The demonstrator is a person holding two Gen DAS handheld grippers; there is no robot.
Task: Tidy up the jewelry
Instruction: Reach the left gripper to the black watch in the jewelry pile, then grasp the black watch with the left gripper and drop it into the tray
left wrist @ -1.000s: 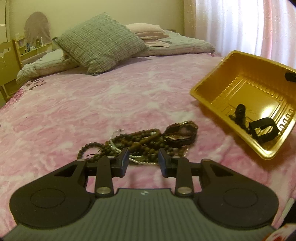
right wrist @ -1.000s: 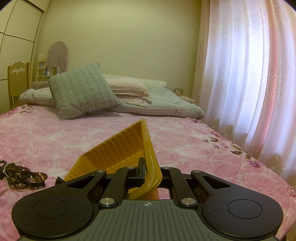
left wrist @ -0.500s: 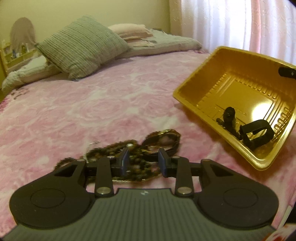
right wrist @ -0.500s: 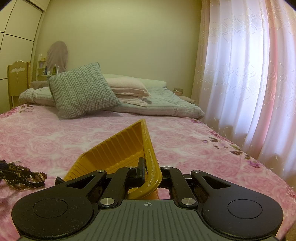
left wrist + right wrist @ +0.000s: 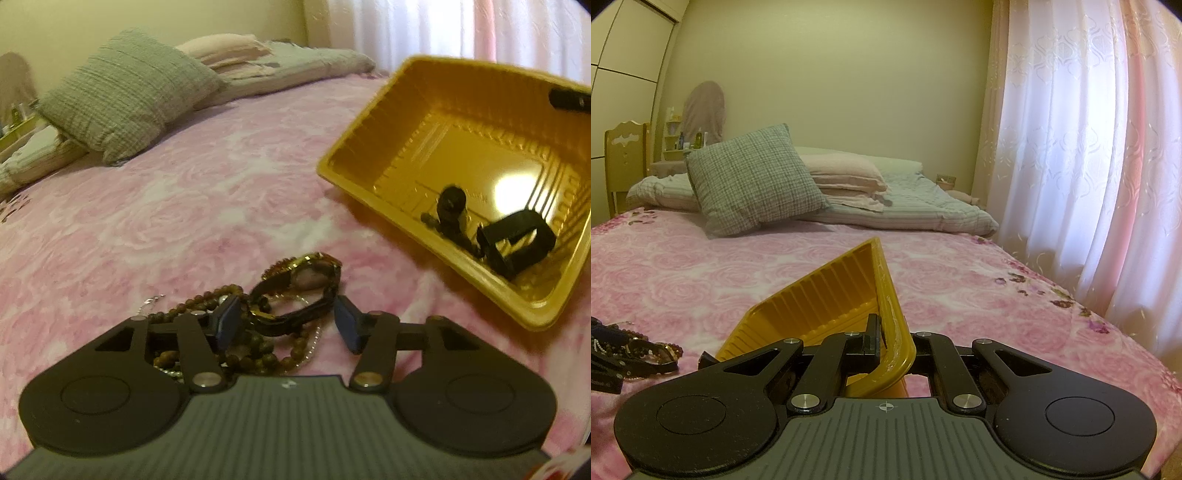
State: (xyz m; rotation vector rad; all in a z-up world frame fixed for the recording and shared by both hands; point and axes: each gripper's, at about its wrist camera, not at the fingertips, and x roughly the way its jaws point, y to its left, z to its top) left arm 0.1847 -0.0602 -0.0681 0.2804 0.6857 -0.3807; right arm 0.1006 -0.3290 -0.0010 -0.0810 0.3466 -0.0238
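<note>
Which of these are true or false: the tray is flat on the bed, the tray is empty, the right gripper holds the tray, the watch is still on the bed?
1. The gold plastic tray lies flat on the pink floral bedspread. False: it is tilted, one rim lifted.
2. The tray is empty. False: dark items, including a black band, lie in it.
3. The right gripper is clamped on the tray's rim. True.
4. The dark-strapped wristwatch lies on the bedspread beside brown wooden beads, between the opening jaws of the left gripper. True.
</note>
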